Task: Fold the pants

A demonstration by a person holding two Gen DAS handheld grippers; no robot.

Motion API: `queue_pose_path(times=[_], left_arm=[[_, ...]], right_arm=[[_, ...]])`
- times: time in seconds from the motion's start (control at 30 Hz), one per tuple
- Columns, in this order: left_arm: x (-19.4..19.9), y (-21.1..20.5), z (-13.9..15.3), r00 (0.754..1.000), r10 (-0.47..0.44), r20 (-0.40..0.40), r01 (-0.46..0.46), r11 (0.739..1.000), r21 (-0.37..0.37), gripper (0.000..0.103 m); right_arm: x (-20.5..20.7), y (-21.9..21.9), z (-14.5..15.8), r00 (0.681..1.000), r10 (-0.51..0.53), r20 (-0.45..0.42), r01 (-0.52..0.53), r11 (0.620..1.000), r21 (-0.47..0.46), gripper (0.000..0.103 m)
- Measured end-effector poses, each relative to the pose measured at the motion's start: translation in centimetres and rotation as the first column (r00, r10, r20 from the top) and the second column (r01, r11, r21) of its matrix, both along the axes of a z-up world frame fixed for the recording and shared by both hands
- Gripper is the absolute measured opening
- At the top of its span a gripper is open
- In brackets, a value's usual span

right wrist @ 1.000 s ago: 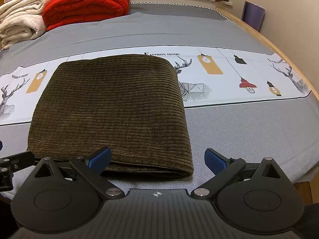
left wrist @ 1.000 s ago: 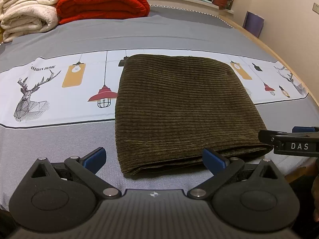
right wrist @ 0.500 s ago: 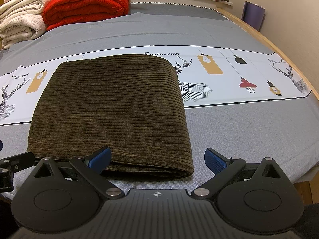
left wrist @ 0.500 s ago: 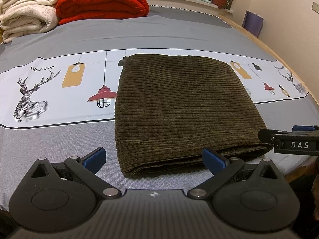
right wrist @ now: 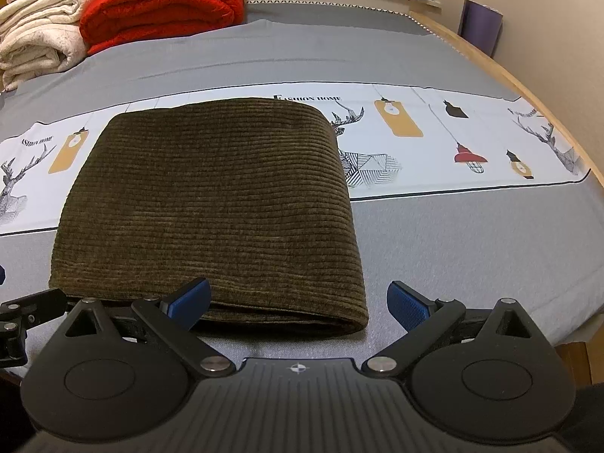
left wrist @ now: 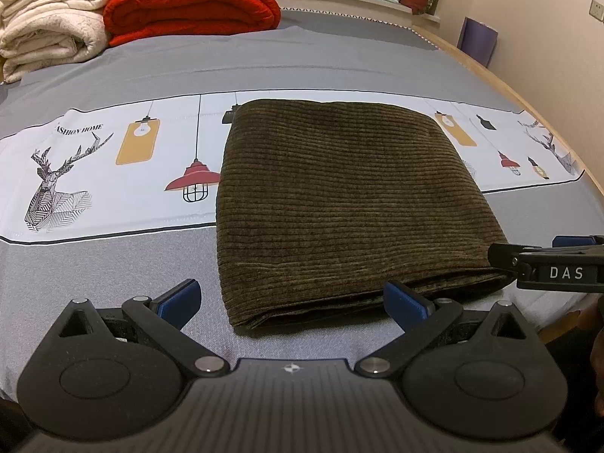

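Two grippers are seen at the near edge of the bed, and both are spread wide with nothing held between the blue pads. The left gripper is set just in front of the near left corner of the pants, while the right gripper is placed at the near right corner, its left pad lying over the near hem.

The pants, made of dark olive corduroy, are laid as a compact, nearly square bundle on the printed band of the grey bedspread, near the front edge. Stacked layers are shown along the near edge, and the sides are aligned with no leg left trailing.

The folding is judged to be essentially complete; little is left beyond perhaps a light squaring of the near edge. Folded blankets, a red one and a cream one, are piled at the far left, well apart from the work.
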State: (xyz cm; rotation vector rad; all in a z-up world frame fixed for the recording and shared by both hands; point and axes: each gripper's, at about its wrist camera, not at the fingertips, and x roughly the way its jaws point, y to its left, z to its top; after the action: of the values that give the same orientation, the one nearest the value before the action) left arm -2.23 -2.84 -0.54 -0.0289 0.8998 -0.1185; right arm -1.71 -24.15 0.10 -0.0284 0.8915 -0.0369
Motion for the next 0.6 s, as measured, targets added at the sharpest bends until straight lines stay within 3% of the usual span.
queue_pose_path(times=[0.6], left_arm=[[0.14, -0.09, -0.18, 1.000, -0.013, -0.004, 0.013, 1.000, -0.003, 0.103]], right_arm=[[0.34, 0.09, -0.16, 1.000, 0.011, -0.010, -0.011, 1.000, -0.001, 0.099]])
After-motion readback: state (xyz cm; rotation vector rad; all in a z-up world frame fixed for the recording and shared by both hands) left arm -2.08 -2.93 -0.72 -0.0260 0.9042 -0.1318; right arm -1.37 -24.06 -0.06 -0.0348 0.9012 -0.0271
